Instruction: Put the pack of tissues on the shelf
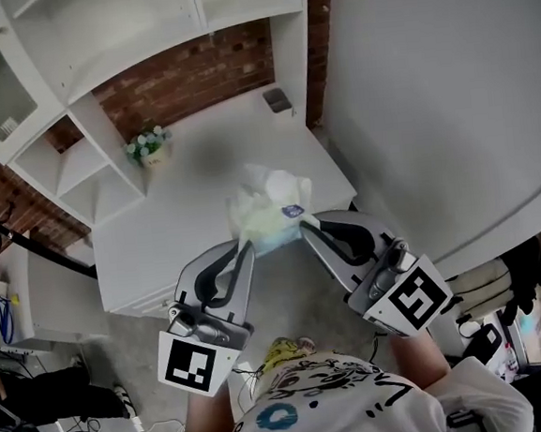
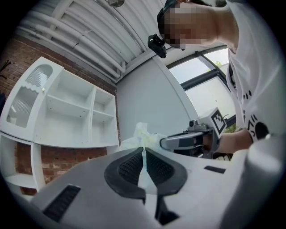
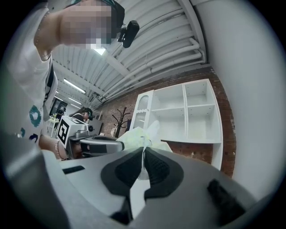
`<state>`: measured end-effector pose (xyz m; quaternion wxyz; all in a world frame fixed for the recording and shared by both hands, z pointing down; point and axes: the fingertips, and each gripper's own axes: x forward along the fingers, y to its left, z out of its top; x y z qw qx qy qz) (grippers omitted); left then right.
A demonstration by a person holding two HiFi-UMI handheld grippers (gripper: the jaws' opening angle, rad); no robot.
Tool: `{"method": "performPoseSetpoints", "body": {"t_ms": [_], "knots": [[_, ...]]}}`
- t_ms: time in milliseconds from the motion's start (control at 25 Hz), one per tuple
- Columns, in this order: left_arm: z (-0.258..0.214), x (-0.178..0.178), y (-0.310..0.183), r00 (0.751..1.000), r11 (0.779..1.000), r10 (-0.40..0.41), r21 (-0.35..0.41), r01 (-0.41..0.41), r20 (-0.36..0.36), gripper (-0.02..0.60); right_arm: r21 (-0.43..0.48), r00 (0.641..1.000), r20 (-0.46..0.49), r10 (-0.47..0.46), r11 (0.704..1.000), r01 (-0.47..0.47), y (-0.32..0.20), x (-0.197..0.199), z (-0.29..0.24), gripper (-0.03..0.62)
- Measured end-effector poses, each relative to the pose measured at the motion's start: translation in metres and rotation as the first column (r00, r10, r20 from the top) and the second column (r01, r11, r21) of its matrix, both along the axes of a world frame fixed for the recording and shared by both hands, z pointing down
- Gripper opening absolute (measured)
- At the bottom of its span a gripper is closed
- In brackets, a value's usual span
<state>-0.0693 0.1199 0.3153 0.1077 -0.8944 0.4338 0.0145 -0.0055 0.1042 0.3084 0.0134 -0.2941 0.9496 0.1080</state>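
Observation:
The pack of tissues (image 1: 268,209), a soft pale bundle in clear plastic wrap, hangs in the air above the front of the white desk (image 1: 161,257). My left gripper (image 1: 245,245) is shut on the wrap at the pack's left side. My right gripper (image 1: 304,224) is shut on the wrap at its right side. In the left gripper view a thin strip of plastic is pinched between the dark pads (image 2: 129,167), with the pack (image 2: 142,136) just beyond. The right gripper view shows the same pinch, with the pack (image 3: 140,134) in front of the white shelf unit (image 3: 187,116).
The white shelf unit (image 1: 96,47) with open compartments rises behind the desk against a brick wall. A small potted plant (image 1: 149,146) stands at the desk's back left and a small dark object (image 1: 277,99) at its back right. A grey wall (image 1: 428,84) bounds the right.

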Motion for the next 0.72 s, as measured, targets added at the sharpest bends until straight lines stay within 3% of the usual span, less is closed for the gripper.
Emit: {"method": "performPoseSetpoints", "body": {"t_ms": [360, 520, 720], "knots": [[-0.027, -0.014, -0.111, 0.999, 0.997, 0.047, 0.053, -0.048, 0.009, 0.017, 0.060, 0.999, -0.008, 0.043, 0.997, -0.043, -0.109, -0.013, -0.026, 0.028], [-0.033, -0.018, -0.149, 0.996, 0.993, 0.088, 0.079, -0.089, 0.015, 0.017, 0.085, 0.996, 0.031, 0.080, 0.993, -0.082, -0.145, -0.021, -0.038, 0.028], [-0.050, -0.027, -0.210, 0.990, 0.986, 0.132, 0.096, -0.137, 0.057, 0.017, 0.104, 0.991, 0.037, 0.126, 0.986, -0.129, -0.204, -0.029, -0.058, 0.028]]}}
